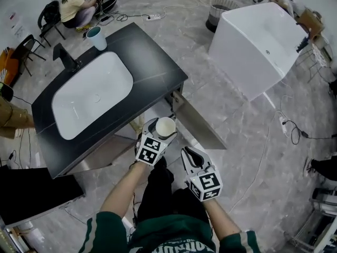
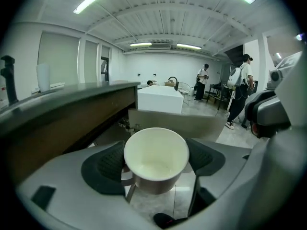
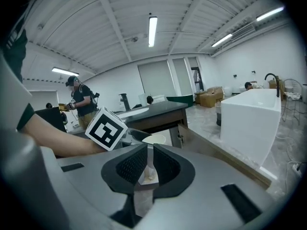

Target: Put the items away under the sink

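Note:
A white cup (image 1: pixel 166 126) sits upright between the pads of my left gripper (image 1: pixel 159 130), which is shut on it. The cup (image 2: pixel 156 155) looks empty from above. It hangs just in front of the black vanity (image 1: pixel 152 67), near the open cabinet door (image 1: pixel 197 124) under the white sink basin (image 1: pixel 92 91). My right gripper (image 1: pixel 190 155) is to the right of the left one and a little nearer to me. Its jaws (image 3: pixel 149 166) are pressed together, and I see nothing held between them. A teal cup (image 1: pixel 97 38) stands on the countertop by the black faucet (image 1: pixel 65 57).
A large white tub (image 1: pixel 258 46) stands on the marble floor to the right. A wire basket (image 1: pixel 218 8) is behind it. Cables (image 1: pixel 289 128) trail over the floor. A person (image 1: pixel 76 7) sits at the far left beside chairs. People stand in the background of both gripper views.

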A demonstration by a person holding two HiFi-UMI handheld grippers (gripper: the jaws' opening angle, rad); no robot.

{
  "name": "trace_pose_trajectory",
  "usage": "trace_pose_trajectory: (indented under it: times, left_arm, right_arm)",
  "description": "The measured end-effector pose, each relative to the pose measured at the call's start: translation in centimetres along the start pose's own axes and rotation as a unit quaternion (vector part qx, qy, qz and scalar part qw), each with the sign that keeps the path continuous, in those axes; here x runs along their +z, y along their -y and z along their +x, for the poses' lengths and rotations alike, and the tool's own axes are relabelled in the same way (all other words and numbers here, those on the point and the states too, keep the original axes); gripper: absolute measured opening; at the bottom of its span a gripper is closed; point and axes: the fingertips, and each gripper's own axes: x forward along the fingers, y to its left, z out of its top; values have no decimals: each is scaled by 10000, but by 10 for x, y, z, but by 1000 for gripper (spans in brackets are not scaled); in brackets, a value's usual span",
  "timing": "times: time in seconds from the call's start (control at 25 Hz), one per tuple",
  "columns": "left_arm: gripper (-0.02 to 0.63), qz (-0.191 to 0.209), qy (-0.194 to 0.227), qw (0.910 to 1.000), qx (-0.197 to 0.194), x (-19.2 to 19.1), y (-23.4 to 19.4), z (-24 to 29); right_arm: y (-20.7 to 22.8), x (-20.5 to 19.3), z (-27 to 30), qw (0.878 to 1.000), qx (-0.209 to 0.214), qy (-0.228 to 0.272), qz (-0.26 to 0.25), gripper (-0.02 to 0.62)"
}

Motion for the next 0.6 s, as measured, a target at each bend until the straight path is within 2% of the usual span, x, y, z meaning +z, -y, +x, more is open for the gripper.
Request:
trace_pose_trajectory:
  times: [0.12, 0.44, 0.6]
  left_arm:
    - [414, 66, -9, 10000, 56, -37, -22, 38]
    - [414, 104, -55, 9996, 255, -120, -86, 128]
    - [414, 68, -3, 9998, 208, -152, -110, 170]
  right_arm:
    - [17, -31, 37, 9995, -4, 47, -310, 66]
    - [67, -122, 128, 9999, -73, 90, -90, 64]
    - [88, -170, 164, 9998, -147, 113, -68, 61]
